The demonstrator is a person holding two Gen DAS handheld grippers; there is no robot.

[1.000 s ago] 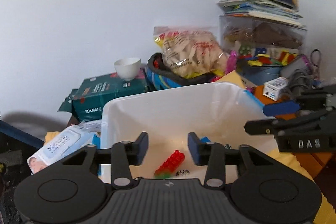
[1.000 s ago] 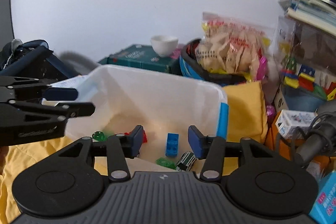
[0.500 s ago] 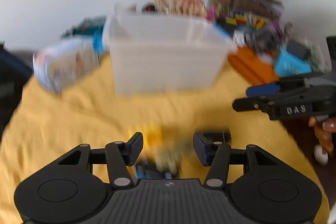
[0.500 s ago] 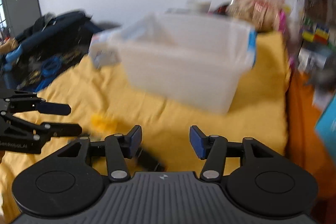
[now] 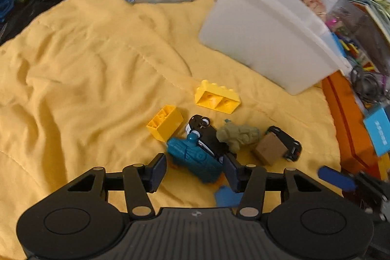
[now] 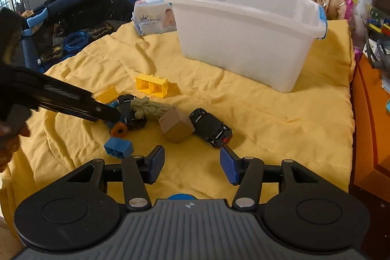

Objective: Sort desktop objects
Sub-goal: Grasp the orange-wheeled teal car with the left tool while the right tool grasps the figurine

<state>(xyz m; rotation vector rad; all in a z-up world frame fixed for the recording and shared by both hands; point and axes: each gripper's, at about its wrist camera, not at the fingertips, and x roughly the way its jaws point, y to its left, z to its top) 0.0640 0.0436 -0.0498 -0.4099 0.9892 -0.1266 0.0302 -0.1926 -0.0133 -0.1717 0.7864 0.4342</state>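
Note:
A teal toy vehicle [image 5: 195, 157] lies on the yellow blanket [image 5: 97, 65] between the pads of my left gripper [image 5: 195, 171]. Its jaws are closing, and the pads do not visibly press the toy. Around it lie two yellow bricks [image 5: 217, 99] [image 5: 165, 122], a black toy car [image 5: 204, 133], an olive toy [image 5: 237, 135], a brown cube [image 5: 269, 149] and a blue brick [image 6: 119, 146]. My right gripper [image 6: 191, 167] stands open over bare blanket, just short of the cube [image 6: 176, 126] and a second black car [image 6: 210, 127].
The white plastic bin [image 6: 243, 40] stands at the back of the blanket. A wipes pack [image 6: 156, 18] lies to its left. An orange cabinet edge [image 6: 365, 126] and cluttered shelves flank the right side. A dark stroller [image 6: 73, 16] stands at the left.
Both grippers have pulled back from over the bin and come down toward the toys on the blanket. The left view has rolled and now has the teal toy between its fingers.

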